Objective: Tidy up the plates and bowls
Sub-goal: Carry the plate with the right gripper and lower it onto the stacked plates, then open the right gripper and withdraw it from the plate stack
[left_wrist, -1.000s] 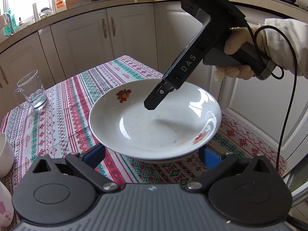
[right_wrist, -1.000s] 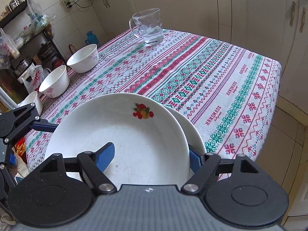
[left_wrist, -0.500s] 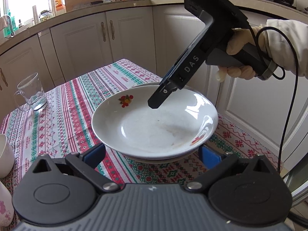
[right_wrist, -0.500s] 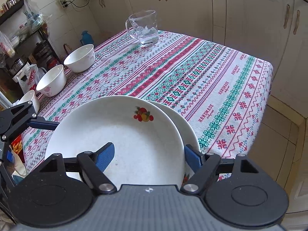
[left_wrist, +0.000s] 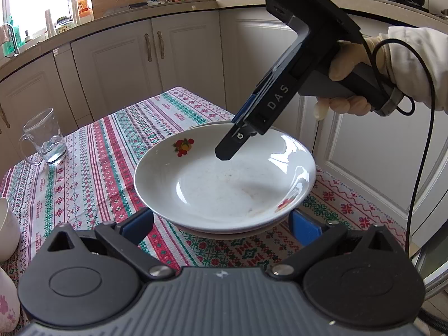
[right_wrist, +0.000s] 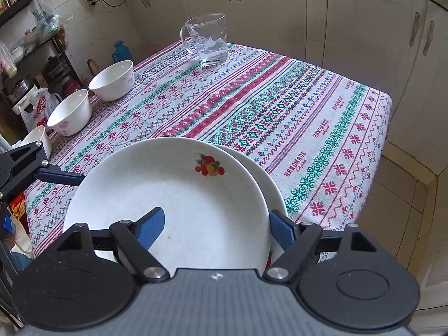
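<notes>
A white plate with a fruit print [left_wrist: 224,179] [right_wrist: 173,196] rests on a second white plate [right_wrist: 268,184] at the table's near corner. My right gripper [right_wrist: 215,226] is open, one finger over the top plate's inside and the other outside its rim; it shows from the side in the left wrist view [left_wrist: 232,145]. My left gripper [left_wrist: 221,224] is open, its fingers on either side of the stack's near rim, touching nothing I can see. Three white bowls [right_wrist: 112,79] [right_wrist: 70,114] [right_wrist: 35,140] stand along the table's left edge.
A glass mug [right_wrist: 208,39] [left_wrist: 44,137] stands at the far side of the patterned tablecloth [right_wrist: 252,106]. Cabinets [left_wrist: 182,53] surround the table. The table's edge [right_wrist: 386,128] drops off to the right of the plates.
The top plate has come down onto the lower plate. My right gripper has opened wider and let go of it. My left gripper has hardly moved.
</notes>
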The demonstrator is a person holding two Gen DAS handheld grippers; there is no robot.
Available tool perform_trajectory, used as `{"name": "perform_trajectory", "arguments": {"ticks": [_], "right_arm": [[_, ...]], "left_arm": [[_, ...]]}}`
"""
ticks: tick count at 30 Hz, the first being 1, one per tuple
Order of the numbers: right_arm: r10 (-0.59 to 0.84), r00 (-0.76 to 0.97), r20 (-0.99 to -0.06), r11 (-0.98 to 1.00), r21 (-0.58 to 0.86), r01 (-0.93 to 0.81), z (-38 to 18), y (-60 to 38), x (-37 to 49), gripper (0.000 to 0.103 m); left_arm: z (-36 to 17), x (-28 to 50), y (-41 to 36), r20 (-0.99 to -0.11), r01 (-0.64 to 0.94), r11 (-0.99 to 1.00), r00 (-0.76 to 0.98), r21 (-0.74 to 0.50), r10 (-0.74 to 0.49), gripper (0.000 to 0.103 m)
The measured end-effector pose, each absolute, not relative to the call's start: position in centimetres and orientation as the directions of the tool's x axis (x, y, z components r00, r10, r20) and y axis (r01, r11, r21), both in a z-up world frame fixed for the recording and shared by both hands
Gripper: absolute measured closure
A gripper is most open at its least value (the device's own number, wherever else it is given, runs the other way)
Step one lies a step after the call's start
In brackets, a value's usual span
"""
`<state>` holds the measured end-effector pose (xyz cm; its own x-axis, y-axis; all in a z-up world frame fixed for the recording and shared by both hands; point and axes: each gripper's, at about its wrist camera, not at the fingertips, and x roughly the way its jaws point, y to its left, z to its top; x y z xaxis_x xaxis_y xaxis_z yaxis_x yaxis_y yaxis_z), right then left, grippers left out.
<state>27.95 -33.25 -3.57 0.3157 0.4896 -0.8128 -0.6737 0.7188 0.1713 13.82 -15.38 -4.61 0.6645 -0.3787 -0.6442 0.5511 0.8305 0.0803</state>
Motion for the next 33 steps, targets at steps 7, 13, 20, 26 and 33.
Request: {"name": "perform_trajectory", "arguments": {"ticks": [7,13,20,26,33], "right_arm": [[0.466,0.327,-0.822,0.723,0.14,-0.677,-3.4,-32.8,27.6,0.012],[0.449,0.34,-0.826,0.73,0.12,-0.673,-3.2,-32.8,27.2,0.01],[0.431,0.351,-0.831,0.736,0.098,-0.67,-3.0,-32.8,27.0,0.006],[0.417,0.368,-0.831,0.748,0.084,-0.659,-2.9,-33.1,26.8,0.003],[0.422,0.385,-0.821,0.748,0.075,-0.659,-2.3,-32.8,25.7,0.0]], "left_arm": [[-4.4,13.7,-15.4,-0.639,0.558,0.827,0.663,0.073,-0.391,0.001],[-4.7,13.9,-15.3,-0.65,0.566,0.823,0.647,0.058,-0.399,0.001],[-4.8,14.0,-15.1,-0.652,0.571,0.819,0.64,0.05,-0.407,0.001],[-4.7,13.9,-15.1,-0.652,0.573,0.818,0.639,0.048,-0.409,0.001],[-4.3,13.7,-14.6,-0.642,0.565,0.824,0.649,0.046,-0.408,0.001]]}}
